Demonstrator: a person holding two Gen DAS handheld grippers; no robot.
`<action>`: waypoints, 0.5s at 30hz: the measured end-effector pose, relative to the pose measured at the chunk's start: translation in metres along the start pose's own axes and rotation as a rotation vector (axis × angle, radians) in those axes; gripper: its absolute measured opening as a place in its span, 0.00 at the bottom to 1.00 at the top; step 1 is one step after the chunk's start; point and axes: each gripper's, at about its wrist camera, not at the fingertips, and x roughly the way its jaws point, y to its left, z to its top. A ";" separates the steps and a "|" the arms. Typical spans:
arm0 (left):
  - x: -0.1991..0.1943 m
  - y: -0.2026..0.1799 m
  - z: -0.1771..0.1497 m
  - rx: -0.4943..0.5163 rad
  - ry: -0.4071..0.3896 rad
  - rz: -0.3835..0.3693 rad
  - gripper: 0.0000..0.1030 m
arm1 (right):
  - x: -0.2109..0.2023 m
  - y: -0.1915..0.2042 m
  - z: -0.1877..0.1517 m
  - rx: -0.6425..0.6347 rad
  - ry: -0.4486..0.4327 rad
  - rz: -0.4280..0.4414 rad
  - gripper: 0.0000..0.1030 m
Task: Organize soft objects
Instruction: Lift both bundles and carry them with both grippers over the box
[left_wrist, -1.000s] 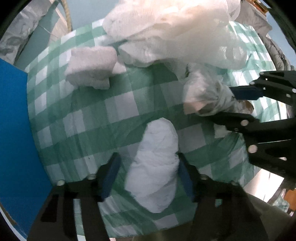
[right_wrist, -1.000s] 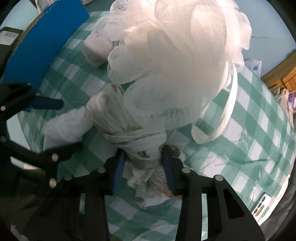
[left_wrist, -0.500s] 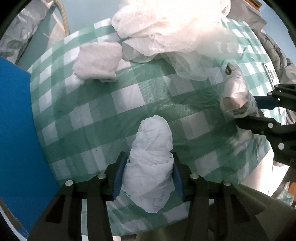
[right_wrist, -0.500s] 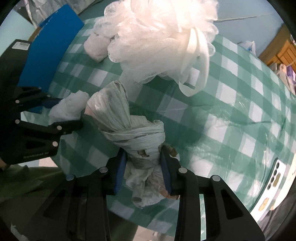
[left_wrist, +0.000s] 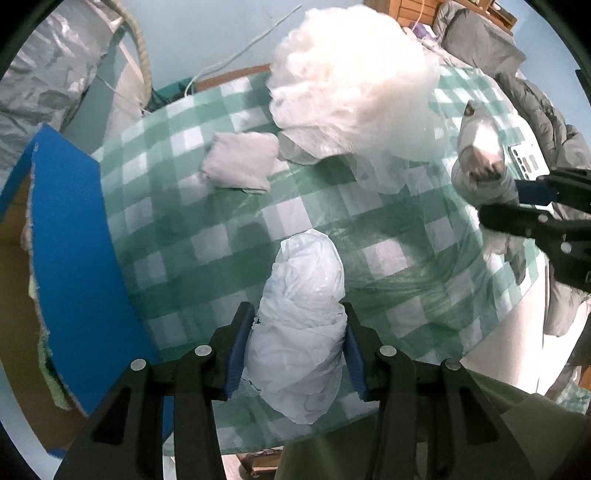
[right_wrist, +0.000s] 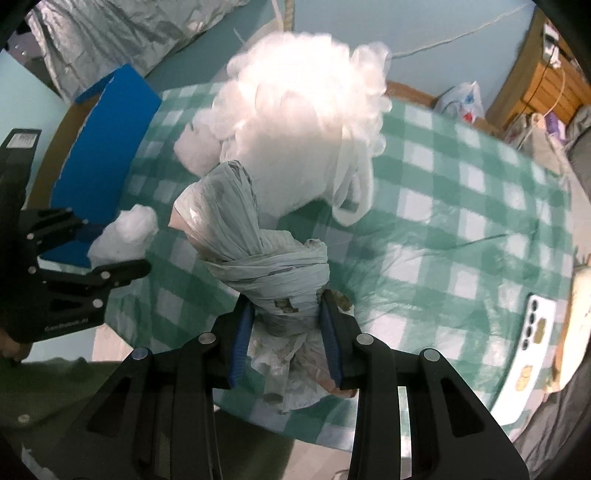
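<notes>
My left gripper (left_wrist: 297, 349) is shut on a white rolled plastic bag (left_wrist: 301, 314), lifted above the green checked tablecloth (left_wrist: 221, 236). My right gripper (right_wrist: 284, 343) is shut on a knotted grey plastic bag (right_wrist: 258, 266), also held clear of the cloth. Each gripper shows in the other's view: the right one (left_wrist: 517, 206) with its grey bag (left_wrist: 480, 166) at the right edge, the left one (right_wrist: 122, 251) with the white bag (right_wrist: 127, 232) at the left. A big white mesh bath puff (left_wrist: 354, 85) and a small folded white cloth (left_wrist: 242, 160) lie on the table.
A blue-lined cardboard box (left_wrist: 70, 251) stands at the table's left edge. A phone (right_wrist: 535, 339) lies near the right edge. A silver foil sheet (right_wrist: 110, 33), a grey jacket (left_wrist: 535, 103) and wooden furniture (right_wrist: 554, 85) surround the table.
Both grippers have risen, lifting their bags off the tablecloth and away from the puff. The left jaws closed onto the white bag, which lay loose between them a second ago.
</notes>
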 end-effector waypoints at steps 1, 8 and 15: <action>-0.003 0.001 0.000 -0.005 -0.006 0.001 0.46 | -0.003 0.001 0.003 0.002 -0.009 -0.002 0.33; -0.032 0.015 0.003 -0.061 -0.062 -0.015 0.46 | -0.029 0.011 0.022 0.004 -0.072 0.006 0.33; -0.059 0.028 0.016 -0.083 -0.125 -0.013 0.46 | -0.040 0.023 0.033 -0.008 -0.096 -0.006 0.33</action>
